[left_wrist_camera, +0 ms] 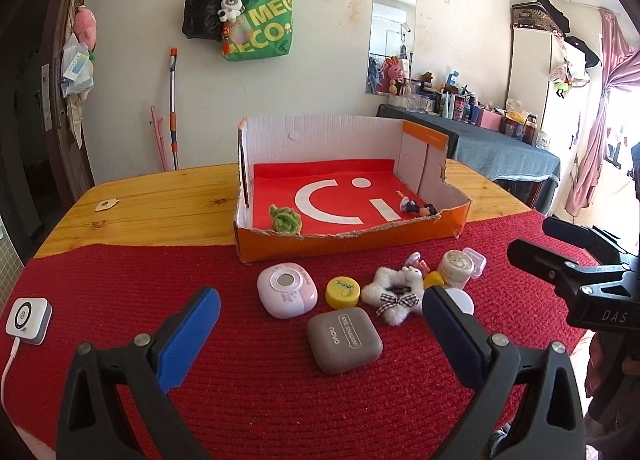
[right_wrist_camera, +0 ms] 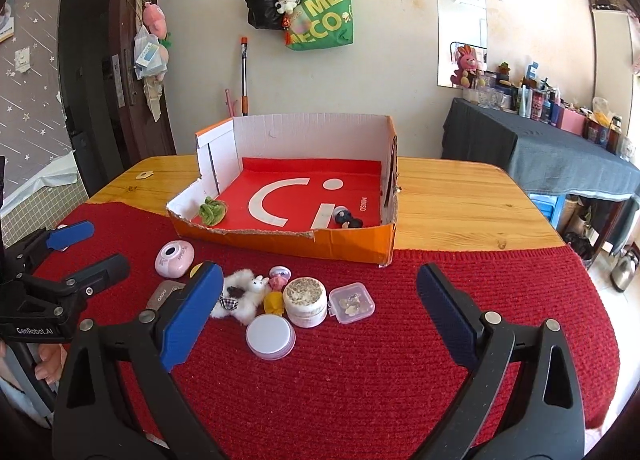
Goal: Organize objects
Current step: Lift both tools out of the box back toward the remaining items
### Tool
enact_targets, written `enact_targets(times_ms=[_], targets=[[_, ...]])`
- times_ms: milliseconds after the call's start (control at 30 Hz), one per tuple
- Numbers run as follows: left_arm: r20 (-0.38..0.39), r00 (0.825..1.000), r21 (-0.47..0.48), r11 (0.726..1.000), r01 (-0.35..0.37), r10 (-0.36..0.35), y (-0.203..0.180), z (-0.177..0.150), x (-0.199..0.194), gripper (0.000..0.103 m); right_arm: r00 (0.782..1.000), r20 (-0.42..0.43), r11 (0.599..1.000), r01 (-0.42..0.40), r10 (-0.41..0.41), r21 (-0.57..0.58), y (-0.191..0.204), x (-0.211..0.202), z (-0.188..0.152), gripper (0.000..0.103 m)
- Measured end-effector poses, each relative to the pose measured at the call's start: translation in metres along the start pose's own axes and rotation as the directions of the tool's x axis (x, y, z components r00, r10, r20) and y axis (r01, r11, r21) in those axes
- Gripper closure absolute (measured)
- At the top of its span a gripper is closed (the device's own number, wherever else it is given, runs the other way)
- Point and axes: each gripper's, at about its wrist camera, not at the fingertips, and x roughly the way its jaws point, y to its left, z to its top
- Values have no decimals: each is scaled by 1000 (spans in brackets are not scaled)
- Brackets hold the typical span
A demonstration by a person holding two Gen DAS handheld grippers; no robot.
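An orange cardboard box (left_wrist_camera: 348, 238) (right_wrist_camera: 352, 248) with a red floor holds a green knit piece (left_wrist_camera: 285, 217) (right_wrist_camera: 212, 210) and a small dark figurine (left_wrist_camera: 418, 208) (right_wrist_camera: 346, 218). In front of it on the red mat lie a pink case (left_wrist_camera: 287, 289) (right_wrist_camera: 175, 258), a yellow cap (left_wrist_camera: 342, 292), a grey eye-shadow case (left_wrist_camera: 344, 340), a white plush (left_wrist_camera: 396, 292) (right_wrist_camera: 242, 296), a round jar (left_wrist_camera: 456, 266) (right_wrist_camera: 306, 298), a white lid (right_wrist_camera: 271, 336) and a clear small box (right_wrist_camera: 352, 303). My left gripper (left_wrist_camera: 320, 310) is open and empty above the grey case. My right gripper (right_wrist_camera: 320, 288) is open and empty above the jar.
A white charger puck (left_wrist_camera: 28, 320) with a cable lies at the mat's left edge. A small tag (left_wrist_camera: 106, 204) lies on the bare wood. The right gripper shows in the left wrist view (left_wrist_camera: 576, 272). A cluttered side table (right_wrist_camera: 560, 139) stands at the right.
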Motion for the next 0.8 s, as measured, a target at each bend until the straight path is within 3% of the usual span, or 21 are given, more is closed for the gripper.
enact_targets(times_ms=[367, 800], targets=[[-138, 990, -95, 995, 4, -18, 5, -35, 24, 0, 994, -113, 999, 8, -3, 47, 3, 23, -43, 4], [-193, 981, -105, 994, -9, -12, 7, -36, 40, 0, 986, -165, 998, -3, 14, 63, -1, 35, -54, 4]])
